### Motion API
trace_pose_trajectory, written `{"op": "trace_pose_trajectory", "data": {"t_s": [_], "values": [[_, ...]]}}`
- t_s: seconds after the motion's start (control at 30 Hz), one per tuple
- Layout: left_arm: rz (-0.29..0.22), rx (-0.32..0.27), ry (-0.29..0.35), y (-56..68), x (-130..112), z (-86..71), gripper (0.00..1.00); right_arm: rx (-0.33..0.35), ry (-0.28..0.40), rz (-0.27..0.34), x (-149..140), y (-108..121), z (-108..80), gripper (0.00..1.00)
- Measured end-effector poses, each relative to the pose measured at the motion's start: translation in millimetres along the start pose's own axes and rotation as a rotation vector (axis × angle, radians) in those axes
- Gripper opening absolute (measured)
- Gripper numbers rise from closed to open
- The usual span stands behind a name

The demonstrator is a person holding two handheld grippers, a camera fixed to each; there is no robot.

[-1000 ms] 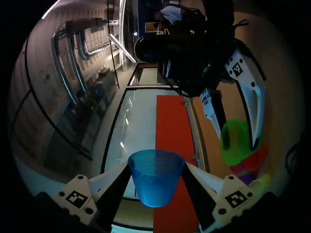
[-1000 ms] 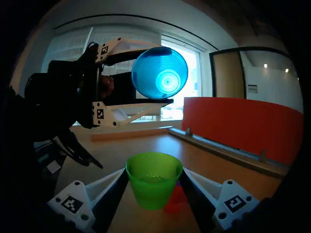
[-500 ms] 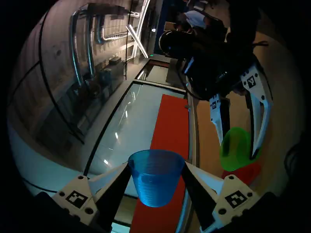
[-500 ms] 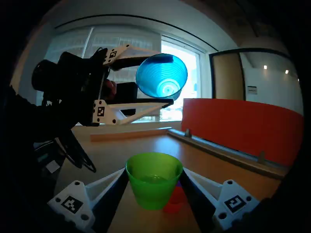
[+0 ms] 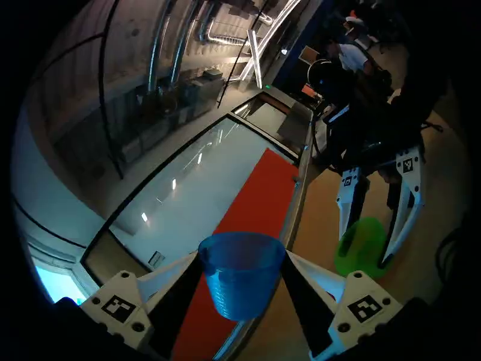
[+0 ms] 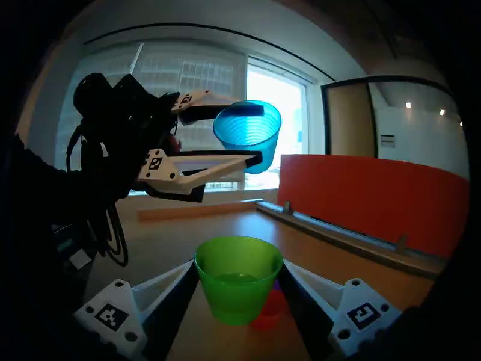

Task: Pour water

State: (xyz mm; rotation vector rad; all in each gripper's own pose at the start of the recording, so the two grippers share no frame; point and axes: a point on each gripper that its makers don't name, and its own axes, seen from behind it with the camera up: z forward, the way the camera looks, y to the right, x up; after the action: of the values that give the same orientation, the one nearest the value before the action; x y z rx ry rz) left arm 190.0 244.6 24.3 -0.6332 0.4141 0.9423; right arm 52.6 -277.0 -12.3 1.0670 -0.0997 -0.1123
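Gripping blue cup [image 6: 247,135], left gripper [image 5: 242,257] raised, tilted

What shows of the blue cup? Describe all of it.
The blue cup is translucent plastic, tapered toward its base, with fine horizontal ridges on its wall. The left gripper clamps it between both fingers, held up in the air. It is tipped, its open mouth partly facing the right gripper view. Whether water remains inside cannot be told.
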Motion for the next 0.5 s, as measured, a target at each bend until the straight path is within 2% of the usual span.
{"op": "trace_pose_trajectory", "data": {"t_s": [0.2,0.5], "values": [[-0.119,0.009,-0.008,-2.7,-3,-3.9,0.86,-0.005,0.004,0.0,2,1,-1.7,0.9],[-0.333,0.007,-0.029,-8.5,-15,-1.1,0.86,-0.009,0.009,-0.004,5,2,-1.8,0.9]]}}
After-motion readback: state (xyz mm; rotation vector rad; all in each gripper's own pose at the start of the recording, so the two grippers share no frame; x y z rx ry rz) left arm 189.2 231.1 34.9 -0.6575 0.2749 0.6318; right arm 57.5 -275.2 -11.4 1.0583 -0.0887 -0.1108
